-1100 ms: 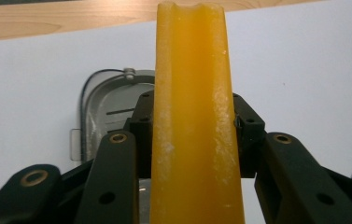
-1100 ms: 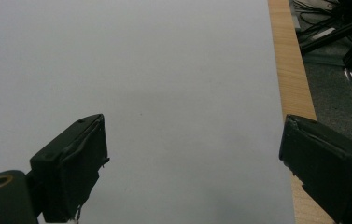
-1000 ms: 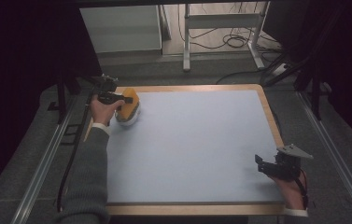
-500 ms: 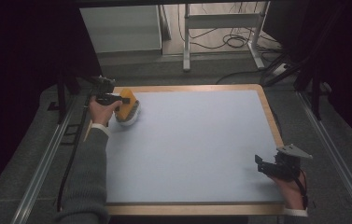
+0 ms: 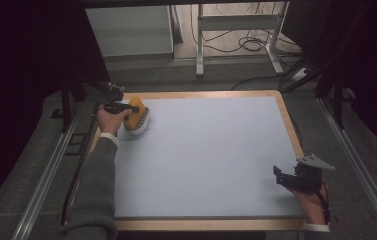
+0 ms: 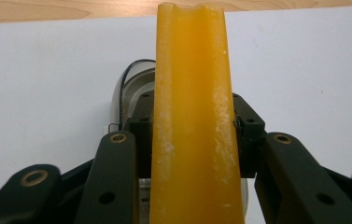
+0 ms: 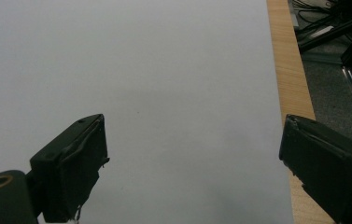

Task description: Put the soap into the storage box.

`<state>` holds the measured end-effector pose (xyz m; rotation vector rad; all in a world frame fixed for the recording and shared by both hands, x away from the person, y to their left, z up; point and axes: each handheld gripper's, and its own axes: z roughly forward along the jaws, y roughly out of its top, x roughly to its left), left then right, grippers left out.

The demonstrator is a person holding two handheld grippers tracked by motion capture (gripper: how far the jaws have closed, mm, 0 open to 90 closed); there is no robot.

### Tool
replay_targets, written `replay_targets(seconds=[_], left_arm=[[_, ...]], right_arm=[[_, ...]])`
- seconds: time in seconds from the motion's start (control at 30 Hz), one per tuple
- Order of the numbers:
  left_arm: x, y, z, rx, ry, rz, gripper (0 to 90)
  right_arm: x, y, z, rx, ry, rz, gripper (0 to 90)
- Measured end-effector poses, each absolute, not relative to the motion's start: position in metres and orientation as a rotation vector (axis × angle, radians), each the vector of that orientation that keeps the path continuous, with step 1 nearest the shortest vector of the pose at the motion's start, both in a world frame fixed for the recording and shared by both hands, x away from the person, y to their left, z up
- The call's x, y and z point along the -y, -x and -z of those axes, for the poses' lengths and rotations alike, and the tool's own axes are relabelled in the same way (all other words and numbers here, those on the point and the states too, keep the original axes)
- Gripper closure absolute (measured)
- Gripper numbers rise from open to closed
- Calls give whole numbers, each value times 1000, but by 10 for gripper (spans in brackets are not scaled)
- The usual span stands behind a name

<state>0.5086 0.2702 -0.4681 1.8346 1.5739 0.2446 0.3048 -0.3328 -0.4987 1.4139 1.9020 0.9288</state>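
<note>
A yellow-orange sponge-like block [image 5: 135,113] stands on edge at the table's far left corner, over a white rounded object [image 5: 139,128]. My left gripper [image 5: 122,108] is shut on it. In the left gripper view the block [image 6: 192,116] fills the gap between the jaws, with the white object [image 6: 134,91] partly hidden behind it. My right gripper [image 5: 287,178] hovers at the near right of the table, held by a hand. In the right gripper view that gripper [image 7: 192,172] stands wide open with bare mat between its jaws.
A pale blue mat [image 5: 206,160] covers the wood-framed table [image 5: 288,120]. Metal rails [image 5: 46,175] run along both sides. Behind the table are a grey cabinet [image 5: 128,30], a metal stand [image 5: 236,30] and floor cables [image 5: 251,45].
My left gripper and the yellow block have shifted very slightly; the right gripper has stayed put.
</note>
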Motion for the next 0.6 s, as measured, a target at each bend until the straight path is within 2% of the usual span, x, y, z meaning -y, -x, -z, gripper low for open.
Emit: replay_targets(seconds=[0.27,0.3,0.4,0.6], left_arm=[[-267,-510,475,-1569,-1848,-243,605],[-267,-509,474,-1566,-1832,-244,590],[-268,-506,466,-1560,-1829,-269,465],[-274,-490,444,-1516,-1834,-331,373]], right_arm=[[332,-305,499,-1907,-1412,-928,78],[332,-305,499,-1907,-1411,-927,78],[332,-305,499,-1906,-1410,-926,78],[329,-304,498,-1916,-1389,-945,78]])
